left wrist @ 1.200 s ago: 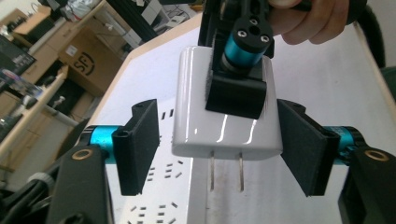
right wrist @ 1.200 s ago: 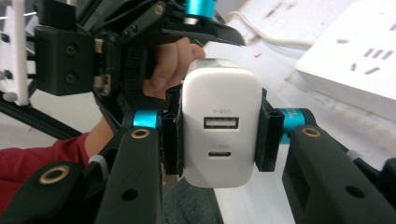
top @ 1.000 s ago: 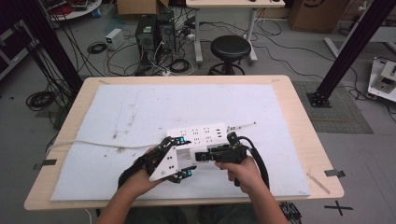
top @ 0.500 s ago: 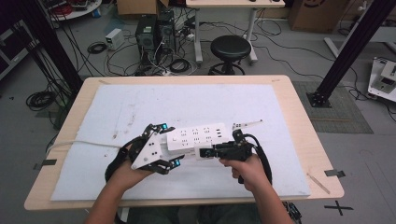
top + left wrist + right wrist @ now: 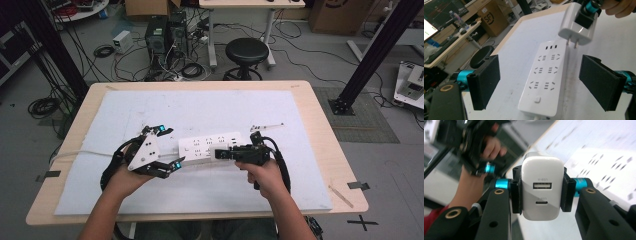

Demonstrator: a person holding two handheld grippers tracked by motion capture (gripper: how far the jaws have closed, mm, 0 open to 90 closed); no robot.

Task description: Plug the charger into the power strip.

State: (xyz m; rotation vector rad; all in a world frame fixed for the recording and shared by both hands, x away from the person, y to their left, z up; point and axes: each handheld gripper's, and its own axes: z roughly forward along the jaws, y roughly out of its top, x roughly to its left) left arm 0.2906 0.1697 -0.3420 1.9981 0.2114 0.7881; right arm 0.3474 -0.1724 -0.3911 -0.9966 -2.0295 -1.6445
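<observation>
A white power strip (image 5: 210, 145) lies flat on the white mat, its sockets facing up (image 5: 546, 80). My left gripper (image 5: 168, 146) stands open at the strip's left end, and its black pads (image 5: 485, 82) flank the strip without touching it. My right gripper (image 5: 225, 152) is shut on a white USB charger (image 5: 542, 170). The charger (image 5: 577, 25) hangs over the strip's far end with its two prongs pointing down, a little above the sockets. Its USB ports face the right gripper's camera.
The strip's white cord (image 5: 85, 154) runs left across the mat (image 5: 200, 105) toward the table's edge. A thin pale stick (image 5: 267, 126) lies on the mat behind my right gripper. A black stool (image 5: 247, 50) and cables stand on the floor beyond the table.
My left gripper has slid left toward the strip's left end. The right gripper with the charger has stayed almost in place over the strip.
</observation>
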